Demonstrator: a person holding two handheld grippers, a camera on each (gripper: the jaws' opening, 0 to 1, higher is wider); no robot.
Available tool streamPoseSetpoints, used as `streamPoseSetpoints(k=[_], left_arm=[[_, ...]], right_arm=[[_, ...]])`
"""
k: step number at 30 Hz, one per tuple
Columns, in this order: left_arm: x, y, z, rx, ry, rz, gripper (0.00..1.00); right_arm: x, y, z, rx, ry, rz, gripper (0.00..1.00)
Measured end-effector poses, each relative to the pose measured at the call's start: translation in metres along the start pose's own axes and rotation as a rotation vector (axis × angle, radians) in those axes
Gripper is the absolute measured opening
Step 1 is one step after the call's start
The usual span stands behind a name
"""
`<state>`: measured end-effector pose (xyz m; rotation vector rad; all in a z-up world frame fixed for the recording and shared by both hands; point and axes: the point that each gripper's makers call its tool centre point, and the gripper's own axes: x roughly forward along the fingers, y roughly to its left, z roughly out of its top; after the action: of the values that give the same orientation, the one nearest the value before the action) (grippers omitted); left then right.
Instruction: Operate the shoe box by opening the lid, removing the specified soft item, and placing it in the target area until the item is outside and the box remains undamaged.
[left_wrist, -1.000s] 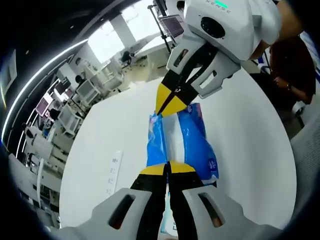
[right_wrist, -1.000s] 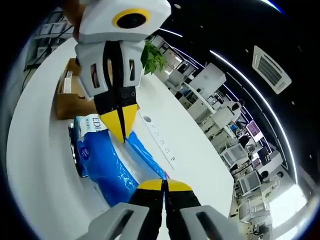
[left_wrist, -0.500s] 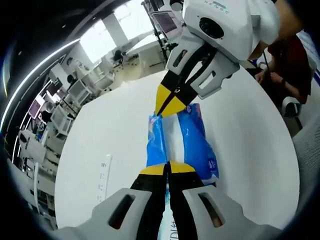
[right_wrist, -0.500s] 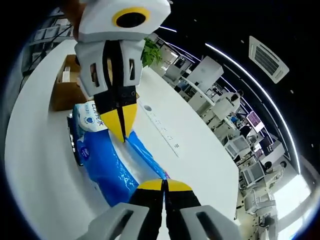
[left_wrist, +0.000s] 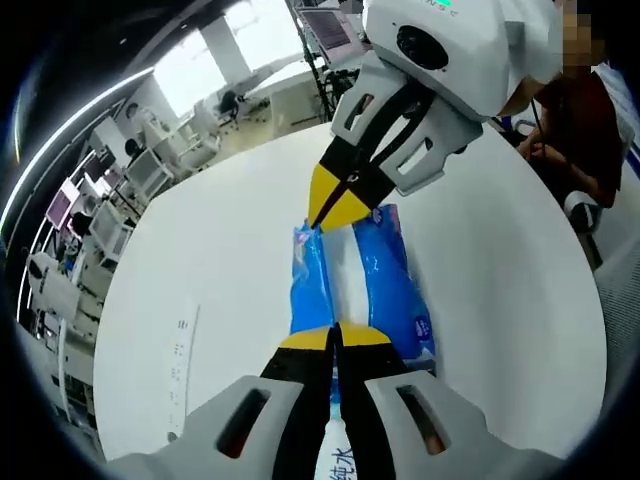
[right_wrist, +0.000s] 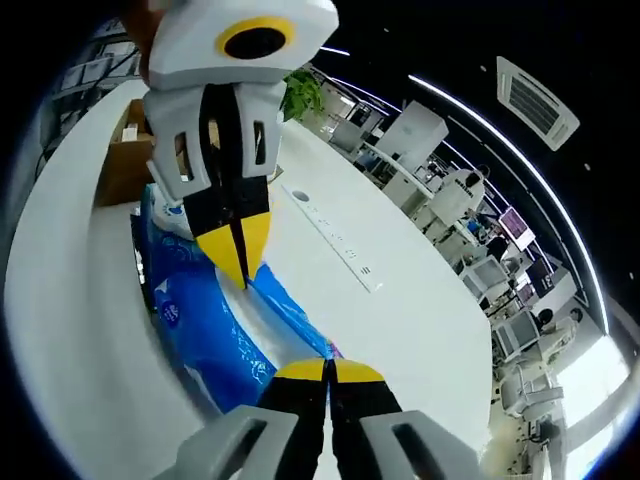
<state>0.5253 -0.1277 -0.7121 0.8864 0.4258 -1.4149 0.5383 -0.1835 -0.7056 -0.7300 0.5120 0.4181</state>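
Left claw (left_wrist: 336, 336): jaws together, clamped on near end of blue soft pack (left_wrist: 385, 285), held above white worktop (left_wrist: 220, 250). Right claw (right_wrist: 328, 371): jaws together, pinching pack's opposite end. Pack stretched between both claws. Cardboard shoe box (right_wrist: 128, 160) beyond, on worktop, partly hidden behind left claw; lid state unclear.

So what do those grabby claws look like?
Both grippers, left and right, have pale grey bodies with slotted sides, black jaws and pointed yellow tips, like a beak. The right one's body has small green markings on top; the left one's has a yellow ring.
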Motion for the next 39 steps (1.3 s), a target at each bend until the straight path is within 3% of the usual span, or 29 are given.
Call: streamPoseSetpoints(k=[7, 21, 28, 34, 39], left_arm=[[0.012, -0.003, -0.004, -0.004, 0.007, -0.014, 0.0], [0.022, -0.001, -0.01, -0.01, 0.004, -0.014, 0.0], [0.022, -0.002, -0.01, -0.049, -0.005, -0.021, 0.01], [0.016, -0.002, -0.003, 0.032, -0.015, -0.015, 0.07], [0.008, 0.001, 0.003, 0.005, -0.028, -0.02, 0.11]], right_arm=[[0.006, 0.004, -0.013, 0.013, 0.01, 0.002, 0.0], [0.011, 0.008, -0.022, 0.048, 0.028, -0.002, 0.0], [0.01, 0.009, -0.023, 0.048, 0.032, 0.007, 0.0], [0.008, 0.009, -0.024, 0.088, 0.048, 0.02, 0.0], [0.002, 0.006, -0.018, 0.137, 0.036, 0.03, 0.07]])
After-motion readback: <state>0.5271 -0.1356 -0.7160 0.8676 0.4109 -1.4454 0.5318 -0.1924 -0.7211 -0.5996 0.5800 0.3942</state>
